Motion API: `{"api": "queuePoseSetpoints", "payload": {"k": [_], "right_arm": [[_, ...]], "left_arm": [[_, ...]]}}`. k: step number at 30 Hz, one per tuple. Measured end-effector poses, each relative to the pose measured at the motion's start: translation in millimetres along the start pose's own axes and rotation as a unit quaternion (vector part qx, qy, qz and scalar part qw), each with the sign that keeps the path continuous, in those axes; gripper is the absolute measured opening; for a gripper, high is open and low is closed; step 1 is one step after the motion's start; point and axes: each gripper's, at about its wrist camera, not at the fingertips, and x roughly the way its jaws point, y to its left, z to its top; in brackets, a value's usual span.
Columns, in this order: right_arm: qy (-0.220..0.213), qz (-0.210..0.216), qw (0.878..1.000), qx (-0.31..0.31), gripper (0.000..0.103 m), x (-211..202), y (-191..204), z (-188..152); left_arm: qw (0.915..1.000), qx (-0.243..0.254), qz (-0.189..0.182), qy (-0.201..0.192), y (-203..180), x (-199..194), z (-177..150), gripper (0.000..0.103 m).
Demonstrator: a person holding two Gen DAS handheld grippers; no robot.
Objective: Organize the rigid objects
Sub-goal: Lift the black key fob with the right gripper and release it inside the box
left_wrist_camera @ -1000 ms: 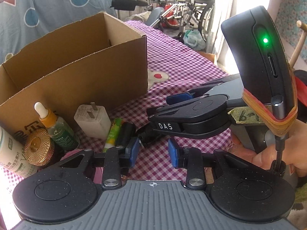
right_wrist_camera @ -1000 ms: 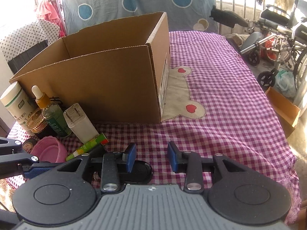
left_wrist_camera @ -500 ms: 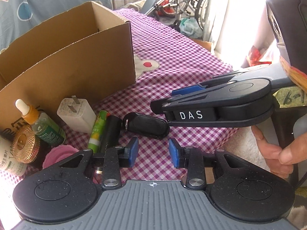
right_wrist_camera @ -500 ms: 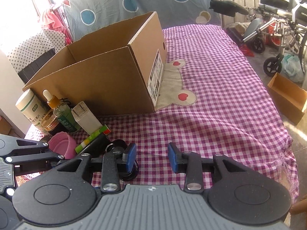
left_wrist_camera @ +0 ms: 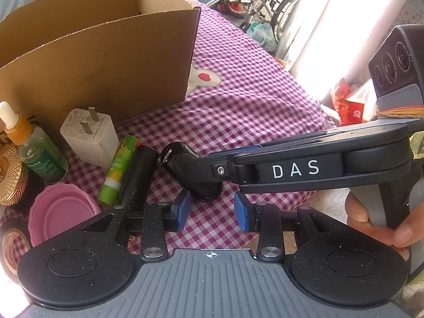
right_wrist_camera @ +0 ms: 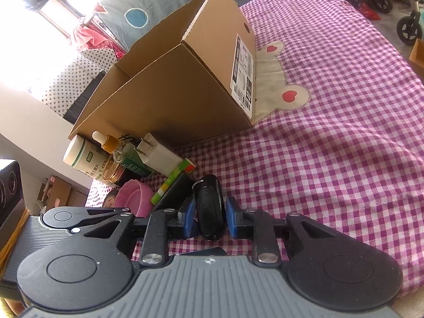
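Note:
A black key fob [right_wrist_camera: 209,206] lies on the checked cloth between the blue pads of my right gripper [right_wrist_camera: 209,218]. The jaws straddle it with small gaps each side. In the left wrist view the fob [left_wrist_camera: 185,164] is partly hidden by the right gripper's arm [left_wrist_camera: 291,169]. My left gripper [left_wrist_camera: 212,210] is open and empty just in front of the fob. An open cardboard box [left_wrist_camera: 100,53] stands behind, also in the right wrist view [right_wrist_camera: 180,84].
Left of the fob lie a black tube [left_wrist_camera: 137,175], a green stick [left_wrist_camera: 119,169], a white charger plug [left_wrist_camera: 90,137], a dropper bottle [left_wrist_camera: 31,145], a gold-lidded jar [left_wrist_camera: 8,172], a pink lid [left_wrist_camera: 61,214] and a tape roll [left_wrist_camera: 13,241]. A white bottle [right_wrist_camera: 82,159] stands there too. The table edge is at right.
My right gripper has come down and forward around the key fob, which now sits between its pads. My left gripper has shifted and looks down more steeply at the items.

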Motion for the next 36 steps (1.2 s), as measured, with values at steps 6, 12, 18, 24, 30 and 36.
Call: {"api": "queuePoseSetpoints", "payload": {"k": [6,12,18,24,30,36], "right_arm": [[0.016,0.035,0.999,-0.001,0.023,-6,0,8],[0.039,0.036,0.999,0.007,0.018,12,-3,14],[0.034,0.043,0.998,0.036,0.017,19,-8,14],[0.013,0.039,0.998,0.047,0.017,-1,-3,8],[-0.033,0.029,0.999,0.018,0.017,-40,30,4],[-0.077,0.059,0.995,-0.035,0.017,-57,86,31]], "left_arm": [[1.0,-0.002,0.001,-0.002,5,0,3,0.039],[1.0,-0.004,0.0,-0.007,9,2,8,0.041],[0.9999,-0.001,0.003,-0.013,11,1,10,0.042],[0.9994,0.011,0.001,-0.033,4,-15,10,0.042],[0.9958,0.037,0.005,-0.084,-9,-56,7,0.043],[0.9861,0.05,0.063,-0.146,-1,-111,21,0.044]]}}
